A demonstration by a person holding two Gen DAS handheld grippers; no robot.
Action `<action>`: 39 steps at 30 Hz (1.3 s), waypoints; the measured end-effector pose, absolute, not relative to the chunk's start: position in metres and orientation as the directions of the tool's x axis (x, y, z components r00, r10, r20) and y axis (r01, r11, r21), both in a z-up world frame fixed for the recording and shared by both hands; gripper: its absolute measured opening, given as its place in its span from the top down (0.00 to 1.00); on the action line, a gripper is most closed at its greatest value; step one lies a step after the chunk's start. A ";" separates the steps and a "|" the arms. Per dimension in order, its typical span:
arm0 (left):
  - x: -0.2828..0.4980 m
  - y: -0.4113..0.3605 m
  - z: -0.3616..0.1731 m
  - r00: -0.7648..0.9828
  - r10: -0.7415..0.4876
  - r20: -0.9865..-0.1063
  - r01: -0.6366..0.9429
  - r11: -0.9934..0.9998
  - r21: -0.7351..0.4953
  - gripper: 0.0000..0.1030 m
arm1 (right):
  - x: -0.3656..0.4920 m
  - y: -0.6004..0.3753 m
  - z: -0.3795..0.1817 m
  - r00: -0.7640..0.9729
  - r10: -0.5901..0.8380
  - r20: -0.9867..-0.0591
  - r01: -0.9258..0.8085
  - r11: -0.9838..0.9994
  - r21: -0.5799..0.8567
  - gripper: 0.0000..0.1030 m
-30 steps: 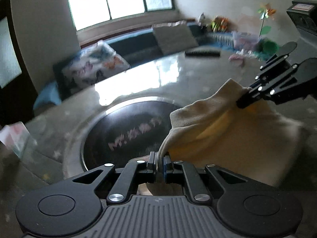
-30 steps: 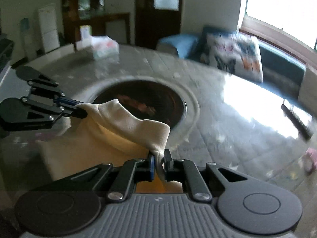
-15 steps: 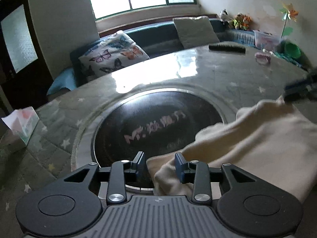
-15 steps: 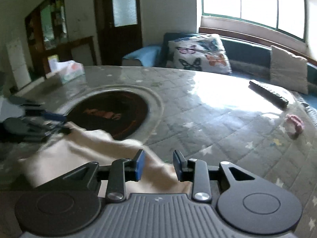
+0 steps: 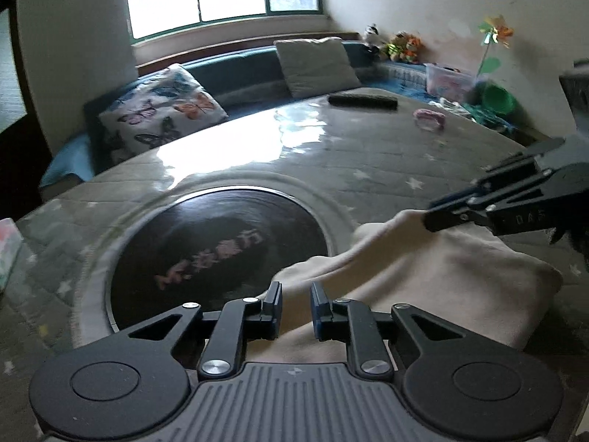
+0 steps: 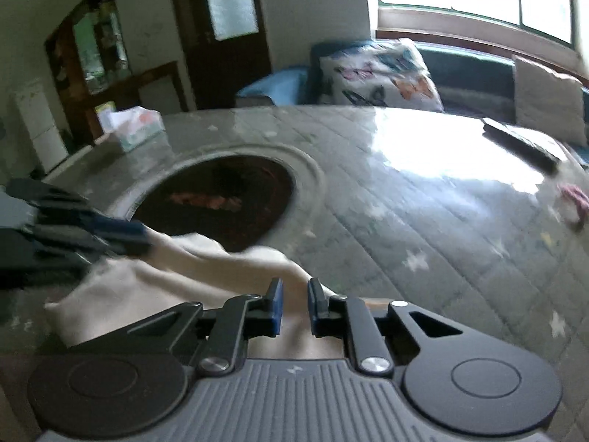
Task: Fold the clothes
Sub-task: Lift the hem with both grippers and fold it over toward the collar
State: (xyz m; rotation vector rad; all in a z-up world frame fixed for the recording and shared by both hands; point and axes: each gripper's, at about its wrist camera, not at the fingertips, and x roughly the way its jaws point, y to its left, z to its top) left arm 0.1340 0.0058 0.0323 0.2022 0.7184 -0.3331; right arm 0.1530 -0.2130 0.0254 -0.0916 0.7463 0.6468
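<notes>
A cream folded garment [image 5: 423, 280] lies on the round table, partly over the dark centre disc [image 5: 221, 246]. My left gripper [image 5: 296, 311] is open, its jaws apart over the garment's near edge, holding nothing. My right gripper [image 6: 294, 307] is open too, its jaws apart above the garment [image 6: 147, 283]. The right gripper also shows in the left wrist view [image 5: 438, 213] at the garment's far corner. The left gripper shows blurred in the right wrist view [image 6: 129, 235] at the cloth's left edge.
The table [image 5: 368, 158] has a grey star-patterned cover. A black remote [image 5: 362, 101] and a pink item [image 5: 429, 119] lie at its far side. A tissue box [image 6: 132, 127] stands at the far left. A sofa with cushions [image 5: 162, 114] runs behind.
Both grippers held the garment's corners lifted a second ago. They have opened and let the cloth drop flat on the table, and stay open over it.
</notes>
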 end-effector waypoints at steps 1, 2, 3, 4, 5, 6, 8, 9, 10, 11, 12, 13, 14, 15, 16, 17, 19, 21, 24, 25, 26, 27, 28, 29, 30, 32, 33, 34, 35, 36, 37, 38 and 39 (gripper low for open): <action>0.137 0.003 0.030 0.697 -0.233 -0.678 0.371 0.927 0.062 0.82 | 0.153 -0.208 0.027 0.546 0.523 -0.654 -0.589 0.795 0.145 0.87; 0.140 0.001 0.027 0.692 -0.235 -0.682 0.372 0.926 0.059 0.82 | 0.154 -0.205 0.028 0.541 0.530 -0.653 -0.598 0.789 0.145 0.87; 0.143 -0.001 0.025 0.687 -0.237 -0.687 0.374 0.926 0.055 0.82 | 0.156 -0.200 0.027 0.536 0.533 -0.655 -0.604 0.784 0.144 0.87; 0.146 -0.002 0.022 0.684 -0.234 -0.691 0.371 0.927 0.054 0.82 | 0.159 -0.194 0.025 0.529 0.535 -0.659 -0.609 0.780 0.143 0.87; 0.149 -0.003 0.019 0.681 -0.229 -0.695 0.367 0.929 0.055 0.82 | 0.162 -0.189 0.022 0.523 0.532 -0.665 -0.612 0.778 0.142 0.87; 0.152 -0.004 0.016 0.678 -0.225 -0.699 0.363 0.930 0.052 0.82 | 0.166 -0.185 0.019 0.519 0.526 -0.674 -0.609 0.780 0.140 0.87; 0.156 -0.003 0.013 0.679 -0.227 -0.698 0.353 0.935 0.039 0.81 | 0.171 -0.179 0.012 0.513 0.508 -0.692 -0.600 0.789 0.134 0.88; 0.156 -0.001 0.013 0.681 -0.229 -0.695 0.349 0.937 0.034 0.81 | 0.172 -0.177 0.009 0.514 0.502 -0.696 -0.599 0.791 0.128 0.87; 0.156 -0.001 0.014 0.682 -0.230 -0.694 0.347 0.937 0.030 0.81 | 0.171 -0.176 0.009 0.518 0.499 -0.694 -0.602 0.790 0.118 0.87; 0.156 0.000 0.014 0.683 -0.232 -0.692 0.345 0.938 0.026 0.81 | 0.169 -0.175 0.010 0.523 0.499 -0.692 -0.606 0.788 0.110 0.87; 0.155 0.000 0.014 0.684 -0.233 -0.691 0.345 0.938 0.026 0.81 | 0.167 -0.175 0.012 0.526 0.500 -0.688 -0.609 0.786 0.105 0.86; 0.155 0.000 0.013 0.685 -0.233 -0.690 0.346 0.938 0.027 0.81 | 0.164 -0.175 0.014 0.528 0.504 -0.683 -0.615 0.782 0.101 0.86; 0.155 0.000 0.013 0.686 -0.232 -0.689 0.346 0.938 0.029 0.81 | 0.161 -0.174 0.016 0.527 0.512 -0.678 -0.625 0.774 0.098 0.85; 0.155 0.000 0.013 0.687 -0.231 -0.689 0.346 0.938 0.030 0.81 | 0.158 -0.173 0.017 0.525 0.517 -0.676 -0.635 0.767 0.093 0.84; 0.155 -0.001 0.013 0.688 -0.230 -0.688 0.345 0.938 0.031 0.81 | 0.156 -0.171 0.016 0.522 0.515 -0.679 -0.642 0.762 0.084 0.81; 0.155 -0.001 0.014 0.688 -0.229 -0.688 0.344 0.938 0.032 0.81 | 0.155 -0.168 0.014 0.521 0.509 -0.686 -0.648 0.758 0.071 0.81; 0.154 -0.001 0.015 0.689 -0.228 -0.688 0.342 0.939 0.032 0.81 | 0.153 -0.164 0.010 0.522 0.496 -0.694 -0.653 0.756 0.049 0.80; 0.150 -0.001 0.017 0.692 -0.229 -0.684 0.345 0.938 0.035 0.81 | 0.148 -0.163 0.012 0.533 0.493 -0.687 -0.657 0.753 0.030 0.77; 0.142 0.001 0.021 0.702 -0.225 -0.676 0.343 0.938 0.044 0.74 | 0.138 -0.164 0.021 0.540 0.507 -0.671 -0.672 0.740 0.018 0.57; 0.139 0.002 0.023 0.706 -0.222 -0.673 0.341 0.939 0.048 0.72 | 0.134 -0.164 0.024 0.544 0.510 -0.666 -0.677 0.735 0.009 0.54; 0.135 0.003 0.025 0.710 -0.221 -0.669 0.341 0.939 0.052 0.72 | 0.130 -0.164 0.026 0.549 0.508 -0.664 -0.680 0.733 -0.001 0.51; 0.129 0.003 0.027 0.715 -0.219 -0.664 0.341 0.938 0.057 0.71 | 0.126 -0.165 0.027 0.550 0.508 -0.663 -0.683 0.730 -0.007 0.47; 0.123 0.004 0.029 0.719 -0.218 -0.660 0.342 0.938 0.062 0.70 | 0.121 -0.165 0.027 0.550 0.508 -0.663 -0.685 0.728 -0.010 0.43; 0.117 0.004 0.031 0.724 -0.218 -0.655 0.343 0.937 0.068 0.69 | 0.116 -0.166 0.028 0.549 0.508 -0.663 -0.688 0.726 -0.013 0.42; 0.110 0.005 0.032 0.730 -0.217 -0.648 0.344 0.936 0.074 0.68 | 0.112 -0.167 0.028 0.549 0.509 -0.663 -0.690 0.723 -0.017 0.41; 0.095 0.005 0.035 0.741 -0.218 -0.636 0.346 0.935 0.082 0.68 | 0.102 -0.169 0.028 0.551 0.509 -0.662 -0.695 0.719 -0.026 0.41; 0.088 0.004 0.036 0.745 -0.221 -0.630 0.347 0.934 0.083 0.68 | 0.097 -0.170 0.027 0.551 0.510 -0.661 -0.697 0.716 -0.029 0.41; 0.082 0.004 0.036 0.747 -0.225 -0.625 0.350 0.933 0.081 0.68 | 0.090 -0.171 0.027 0.549 0.513 -0.660 -0.701 0.713 -0.029 0.41; 0.076 0.003 0.036 0.749 -0.231 -0.622 0.353 0.932 0.079 0.68 | 0.084 -0.172 0.026 0.546 0.518 -0.658 -0.704 0.710 -0.026 0.41; 0.069 0.002 0.035 0.750 -0.236 -0.618 0.357 0.931 0.077 0.68 | 0.080 -0.174 0.026 0.545 0.522 -0.656 -0.706 0.708 -0.023 0.41; 0.063 0.001 0.035 0.752 -0.242 -0.614 0.361 0.930 0.075 0.68 | 0.076 -0.175 0.026 0.544 0.527 -0.653 -0.707 0.707 -0.020 0.41; 0.058 0.001 0.034 0.750 -0.246 -0.615 0.361 0.930 0.068 0.68 | 0.071 -0.176 0.026 0.543 0.531 -0.651 -0.709 0.705 -0.017 0.41; 0.054 0.000 0.032 0.745 -0.251 -0.619 0.361 0.931 0.058 0.68 | 0.067 -0.177 0.026 0.542 0.535 -0.648 -0.711 0.703 -0.014 0.40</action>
